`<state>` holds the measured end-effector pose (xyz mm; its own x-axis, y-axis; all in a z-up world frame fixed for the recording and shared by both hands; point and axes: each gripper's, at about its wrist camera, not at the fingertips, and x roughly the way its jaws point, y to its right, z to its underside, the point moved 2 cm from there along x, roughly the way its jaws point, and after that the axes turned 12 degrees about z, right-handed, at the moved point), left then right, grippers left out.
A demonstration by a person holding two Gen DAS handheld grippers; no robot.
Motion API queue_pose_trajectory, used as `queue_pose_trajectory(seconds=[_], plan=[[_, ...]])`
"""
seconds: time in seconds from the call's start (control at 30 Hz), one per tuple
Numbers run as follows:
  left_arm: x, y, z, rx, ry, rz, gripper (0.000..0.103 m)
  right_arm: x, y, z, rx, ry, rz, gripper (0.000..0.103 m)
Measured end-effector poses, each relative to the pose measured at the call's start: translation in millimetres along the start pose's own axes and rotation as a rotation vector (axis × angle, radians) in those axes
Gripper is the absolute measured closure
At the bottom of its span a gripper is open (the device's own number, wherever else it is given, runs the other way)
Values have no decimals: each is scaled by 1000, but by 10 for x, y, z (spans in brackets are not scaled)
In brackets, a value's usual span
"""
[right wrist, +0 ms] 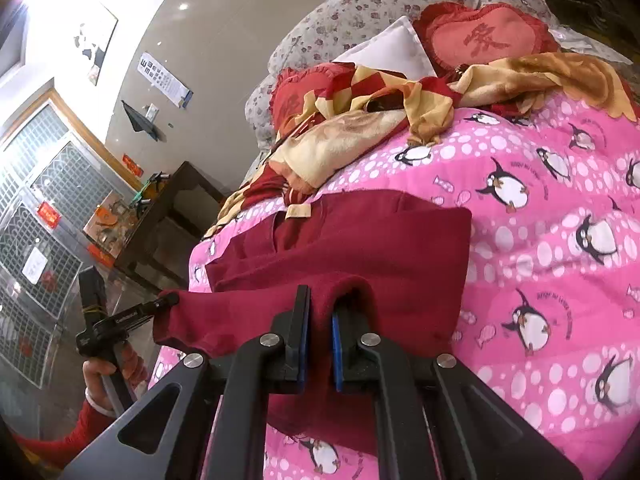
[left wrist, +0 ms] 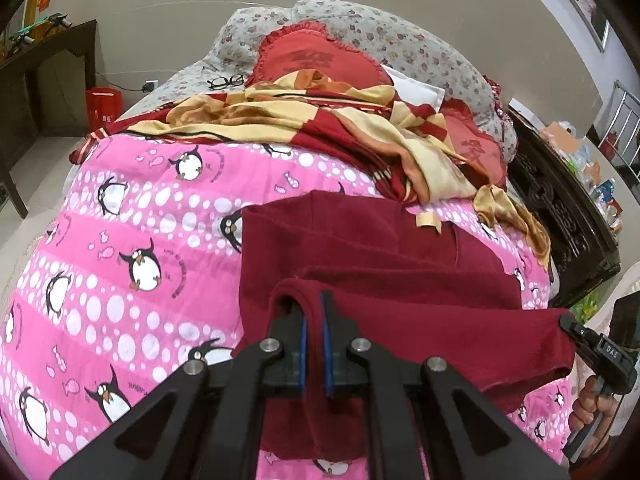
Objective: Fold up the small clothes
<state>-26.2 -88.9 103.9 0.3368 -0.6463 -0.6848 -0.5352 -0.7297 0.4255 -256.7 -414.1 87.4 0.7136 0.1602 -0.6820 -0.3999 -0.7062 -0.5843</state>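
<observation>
A dark red garment point(left wrist: 360, 240) lies on a pink penguin quilt point(left wrist: 120, 240) on a bed. My left gripper point(left wrist: 315, 300) is shut on one corner of its near edge and holds it lifted. My right gripper point(right wrist: 320, 300) is shut on the other corner of the same edge of the garment point(right wrist: 360, 240). The lifted edge hangs stretched between both grippers above the flat part. The right gripper also shows at the right edge of the left wrist view point(left wrist: 568, 322). The left gripper shows at the left of the right wrist view point(right wrist: 172, 300).
A red and yellow checked blanket point(left wrist: 320, 120) lies crumpled beyond the garment, with red heart cushions point(left wrist: 320, 60) and black glasses point(left wrist: 225, 81) behind it. A dark carved bed frame point(left wrist: 560, 216) runs along the right. A dark wooden desk point(left wrist: 44, 80) stands left.
</observation>
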Motion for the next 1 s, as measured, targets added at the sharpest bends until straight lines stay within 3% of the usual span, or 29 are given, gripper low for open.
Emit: queue_pose_trajectory(seconds=[1.0], plan=[[128,-13,-75,24,-15,-24,97,156,83,-66,10,-21,16,79]])
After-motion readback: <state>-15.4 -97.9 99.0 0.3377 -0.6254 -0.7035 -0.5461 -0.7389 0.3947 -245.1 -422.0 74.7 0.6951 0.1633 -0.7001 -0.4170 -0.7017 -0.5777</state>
